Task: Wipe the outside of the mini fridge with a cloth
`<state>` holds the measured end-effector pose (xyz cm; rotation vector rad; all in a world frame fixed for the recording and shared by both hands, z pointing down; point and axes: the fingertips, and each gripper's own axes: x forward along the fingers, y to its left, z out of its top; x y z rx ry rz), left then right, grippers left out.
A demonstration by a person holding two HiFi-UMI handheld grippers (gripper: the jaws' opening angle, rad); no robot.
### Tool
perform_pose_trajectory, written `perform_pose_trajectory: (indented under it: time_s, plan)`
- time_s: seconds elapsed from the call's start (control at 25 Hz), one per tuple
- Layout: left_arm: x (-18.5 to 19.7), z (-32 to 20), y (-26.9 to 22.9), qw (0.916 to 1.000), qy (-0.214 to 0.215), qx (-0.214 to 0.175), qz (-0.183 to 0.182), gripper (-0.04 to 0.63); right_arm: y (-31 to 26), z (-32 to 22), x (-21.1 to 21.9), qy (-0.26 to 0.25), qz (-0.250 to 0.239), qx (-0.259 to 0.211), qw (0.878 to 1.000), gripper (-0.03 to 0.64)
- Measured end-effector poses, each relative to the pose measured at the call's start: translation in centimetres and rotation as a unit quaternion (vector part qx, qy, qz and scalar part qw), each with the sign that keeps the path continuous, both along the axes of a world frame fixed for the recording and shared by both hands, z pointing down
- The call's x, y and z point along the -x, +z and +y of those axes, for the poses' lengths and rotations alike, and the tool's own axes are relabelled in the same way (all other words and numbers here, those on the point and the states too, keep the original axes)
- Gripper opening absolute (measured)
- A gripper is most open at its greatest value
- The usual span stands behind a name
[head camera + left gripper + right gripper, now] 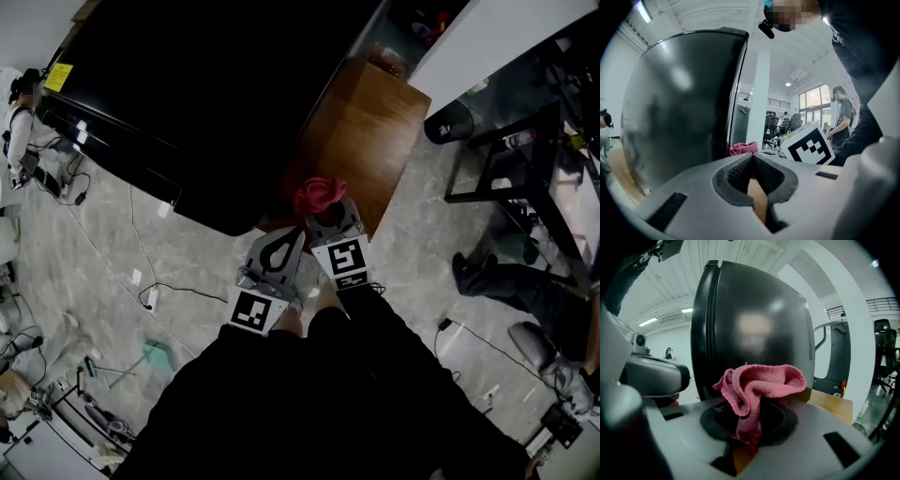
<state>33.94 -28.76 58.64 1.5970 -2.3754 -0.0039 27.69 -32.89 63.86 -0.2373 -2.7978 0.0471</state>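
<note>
The right gripper [330, 220] has its jaws clamped on a crumpled pink terry cloth [757, 385], bunched just beside the glossy black mini fridge [759, 324] (which stands on a brown wooden board [370, 131]); the left gripper [752, 161], alongside, has its jaws closed on nothing.
</note>
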Motion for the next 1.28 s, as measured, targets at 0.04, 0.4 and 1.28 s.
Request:
perform_pose_trajectory:
  time_s: [0.04,0.4,1.28]
  plan:
    - [0.3,-0.5,0.1,1.0,-0.001,0.002,0.002,0.005,0.2,-0.4,0.3,0.0,0.003,0.001,1.0,0.086]
    - [2.0,-5.5,1.1,0.9997,-0.016,0.016,0.005,0.005,1.1,-5.2,3.0,-0.005,0.007,0.009,1.0,0.086]
    - [6.5,-15.8,-0.9,0.9967,-0.082,0.002,0.003,0.005,2.1,-17.8,11.5,-0.04,0.022,-0.019,0.999,0.087]
